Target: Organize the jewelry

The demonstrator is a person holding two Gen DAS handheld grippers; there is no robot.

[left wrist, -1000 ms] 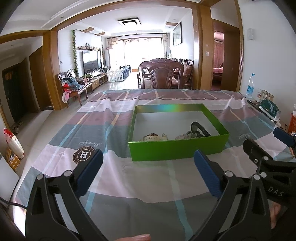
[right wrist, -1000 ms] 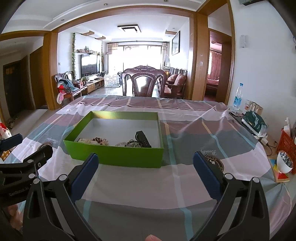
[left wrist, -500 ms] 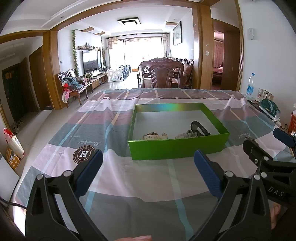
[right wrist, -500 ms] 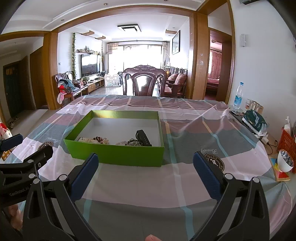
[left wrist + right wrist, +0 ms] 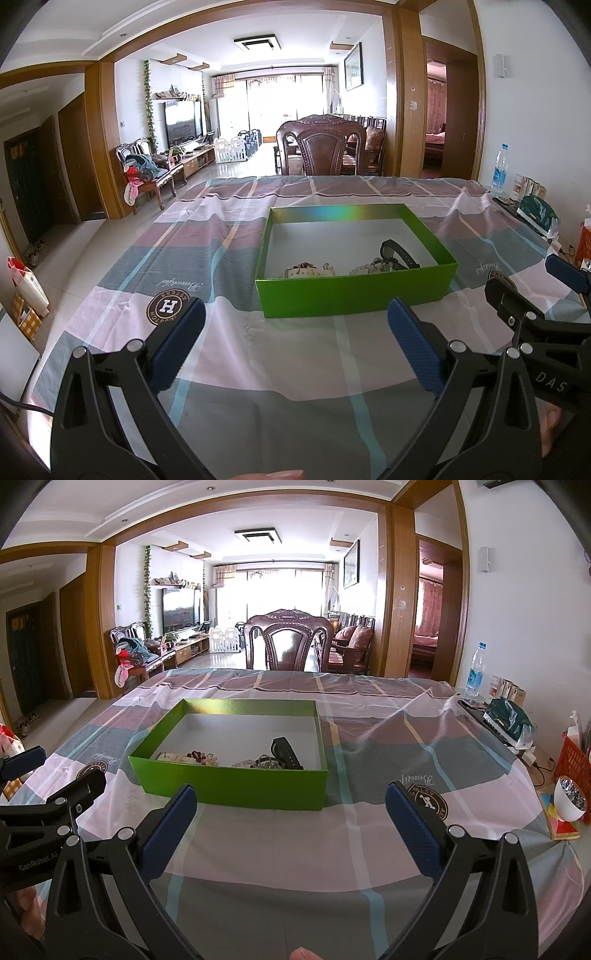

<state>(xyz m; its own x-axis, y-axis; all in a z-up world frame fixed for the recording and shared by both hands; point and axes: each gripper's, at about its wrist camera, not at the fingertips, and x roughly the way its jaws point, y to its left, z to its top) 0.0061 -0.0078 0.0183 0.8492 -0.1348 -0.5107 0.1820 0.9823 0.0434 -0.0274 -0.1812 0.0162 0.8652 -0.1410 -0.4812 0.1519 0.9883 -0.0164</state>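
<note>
I find the checked tablecloth (image 5: pixel 258 369) bearing only the green box (image 5: pixel 354 295), which holds the black watch (image 5: pixel 400 253) and beaded bracelets (image 5: pixel 201 757) along its near wall. My left gripper (image 5: pixel 295 343) and right gripper (image 5: pixel 291 819) hang short of it, jaws apart, empty. I judge sorting nearly done or unstarted; next move is an approach over the near wall.

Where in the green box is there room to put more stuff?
The back half of the green box, up to the far wall, is bare white floor. The front is crowded: beads near the left, a black watch and bracelet near the right. Outside, the tablecloth between box and both open grippers is free.
</note>
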